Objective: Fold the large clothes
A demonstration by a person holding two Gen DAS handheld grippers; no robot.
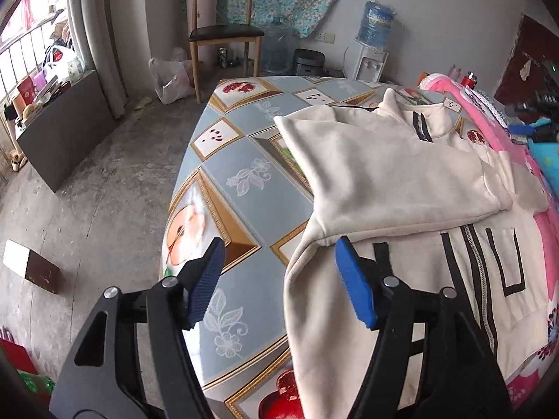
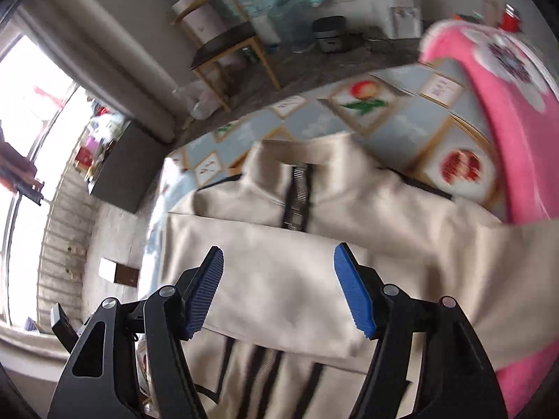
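On the desk (image 1: 244,188), your cream jacket (image 1: 384,174) has one sleeve folded across; both tongs (image 1: 279,279) (image 2: 279,282) gape empty, body folds remain.

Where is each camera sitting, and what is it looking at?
Left wrist view: sits on the left gripper, looking down past its open blue pads at the cream zip-up jacket and the table's edge.
Right wrist view: sits on the right gripper, open, looking down at the jacket's folded sleeve and zipper; blurred.
Both show the jacket, table, wooden chair and pink blanket.
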